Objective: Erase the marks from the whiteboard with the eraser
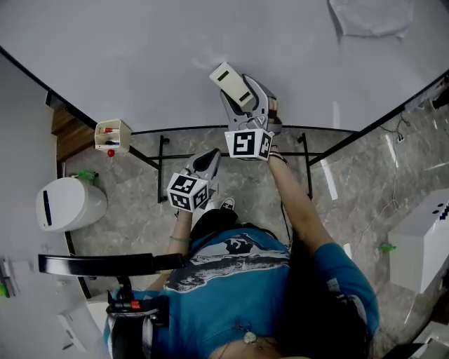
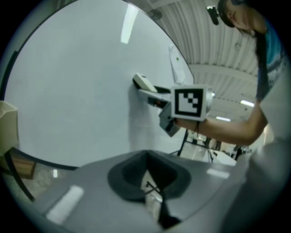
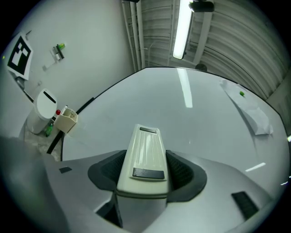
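The whiteboard [image 1: 140,63] fills the upper head view, and I see no marks on it. A cream eraser [image 1: 233,84] with a ribbed back is tilted against the board near its lower edge, with my right gripper [image 1: 247,98] shut on it. In the right gripper view the eraser [image 3: 145,154] sits squarely between the dark pads [image 3: 182,170], pointing at the board [image 3: 191,123]. My left gripper [image 1: 209,158] hangs lower, off the board, shut and empty. From the left gripper [image 2: 148,182] view I see the eraser [image 2: 144,83] touching the board.
A cream marker holder [image 1: 112,135] with red caps hangs at the board's lower left edge. A crumpled white cloth [image 1: 372,17] clings to the board at top right. The black stand frame [image 1: 163,158], a white round bin [image 1: 69,203] and a white box [image 1: 421,242] stand on the marble floor.
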Motion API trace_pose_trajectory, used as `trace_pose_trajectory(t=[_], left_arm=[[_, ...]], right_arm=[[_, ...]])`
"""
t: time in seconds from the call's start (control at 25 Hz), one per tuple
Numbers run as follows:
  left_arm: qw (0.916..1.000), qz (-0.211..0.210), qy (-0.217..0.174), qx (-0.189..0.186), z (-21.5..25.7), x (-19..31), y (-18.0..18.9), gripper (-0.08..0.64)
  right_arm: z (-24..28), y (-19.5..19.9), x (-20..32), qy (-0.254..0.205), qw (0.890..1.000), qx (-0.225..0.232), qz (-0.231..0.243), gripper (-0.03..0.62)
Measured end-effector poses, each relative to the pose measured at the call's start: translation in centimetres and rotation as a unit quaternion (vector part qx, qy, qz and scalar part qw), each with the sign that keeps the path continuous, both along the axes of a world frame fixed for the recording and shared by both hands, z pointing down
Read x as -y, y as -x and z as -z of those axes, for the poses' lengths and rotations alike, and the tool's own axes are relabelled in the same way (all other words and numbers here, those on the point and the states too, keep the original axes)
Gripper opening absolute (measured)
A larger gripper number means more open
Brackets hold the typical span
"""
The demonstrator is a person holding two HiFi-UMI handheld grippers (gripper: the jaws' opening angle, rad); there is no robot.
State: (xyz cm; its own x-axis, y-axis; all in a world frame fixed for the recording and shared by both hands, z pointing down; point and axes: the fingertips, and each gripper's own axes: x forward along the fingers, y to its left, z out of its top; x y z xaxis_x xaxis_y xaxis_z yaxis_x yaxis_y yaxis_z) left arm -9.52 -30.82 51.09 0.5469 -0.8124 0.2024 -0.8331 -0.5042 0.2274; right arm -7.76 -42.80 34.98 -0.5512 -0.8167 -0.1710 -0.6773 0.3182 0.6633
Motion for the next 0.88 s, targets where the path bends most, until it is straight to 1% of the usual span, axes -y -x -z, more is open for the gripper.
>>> trace_pose_trajectory(t=[0.16, 0.28, 0.36, 0.48, 0.64, 0.76, 0.88], left_arm=[[0.9998, 0.018, -0.001, -0.001, 0.3, -1.0, 1.0, 0.003], [0.9997, 0.025, 0.0, -0.001, 0.0, -1.2, 1.6, 0.003], [0.9997, 0.026, 0.0, -0.002, -0.2, -1.3, 1.7, 0.003], [0.9998, 0.022, -0.001, -0.003, -0.2, -1.5, 1.4, 0.003], [0.9999, 0.01, 0.001, -0.004, -0.2, -1.9, 0.7, 0.003], [1.0, 0.0, 0.005, -0.004, -0.5, -2.4, -0.3, 0.003], [0.9999, -0.011, 0.01, -0.002, -0.7, -3.7, -2.5, 0.003]], right_arm=[[-0.8, 1.1, -0.5, 0.013, 1.0, -0.007, 0.012, 0.264], [-1.1, 1.3, -0.2, 0.023, 1.0, -0.003, 0.018, 0.264], [-1.2, 1.2, -0.5, 0.038, 0.999, 0.006, 0.024, 0.264], [-1.4, 0.4, -2.0, 0.078, 0.996, 0.043, 0.032, 0.264], [-3.5, -1.4, -4.7, 0.142, 0.986, 0.087, 0.031, 0.264], [-6.1, -3.1, -7.0, 0.18, 0.979, 0.09, 0.022, 0.264], [-8.6, -5.8, -9.6, 0.215, 0.973, 0.088, 0.007, 0.264]])
